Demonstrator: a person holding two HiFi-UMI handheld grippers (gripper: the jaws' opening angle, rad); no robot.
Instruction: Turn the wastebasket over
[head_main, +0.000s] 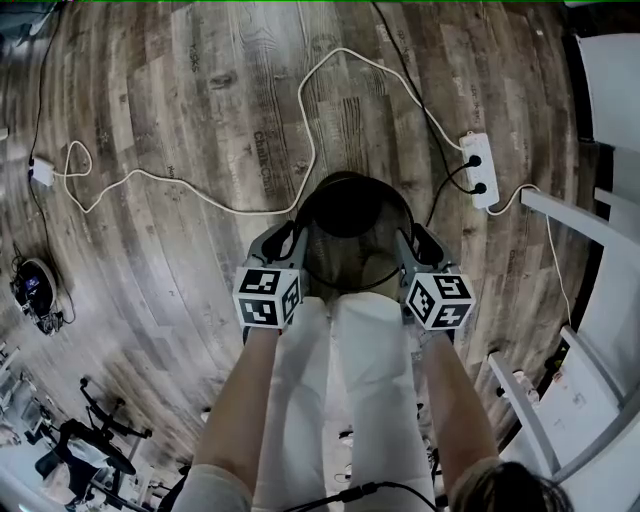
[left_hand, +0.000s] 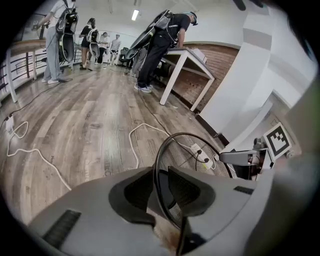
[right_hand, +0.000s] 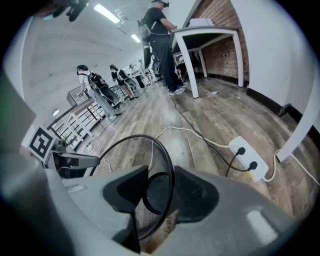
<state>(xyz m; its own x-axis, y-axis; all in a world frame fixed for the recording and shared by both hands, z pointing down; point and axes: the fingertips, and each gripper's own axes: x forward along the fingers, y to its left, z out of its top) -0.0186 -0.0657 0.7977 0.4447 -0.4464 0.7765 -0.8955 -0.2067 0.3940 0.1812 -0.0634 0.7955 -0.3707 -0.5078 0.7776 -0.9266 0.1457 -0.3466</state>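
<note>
A black wire-mesh wastebasket (head_main: 348, 255) is tilted on the wooden floor just ahead of my legs, its mouth toward me and its dark base farther away. My left gripper (head_main: 289, 238) is at the left of the rim and is shut on the rim wire; in the left gripper view the wastebasket rim (left_hand: 159, 165) runs between the left gripper (left_hand: 162, 189) pads. My right gripper (head_main: 410, 240) is at the right of the rim. In the right gripper view the wastebasket rim (right_hand: 171, 172) passes between the right gripper (right_hand: 162, 189) jaws with a gap showing, so it stands open.
A white power strip (head_main: 478, 170) with two black plugs lies on the floor to the right of the basket. A white cable (head_main: 300, 130) loops across the boards behind it. White furniture (head_main: 600, 230) stands at the right. People (left_hand: 160, 45) and a white table (left_hand: 187, 62) are far behind.
</note>
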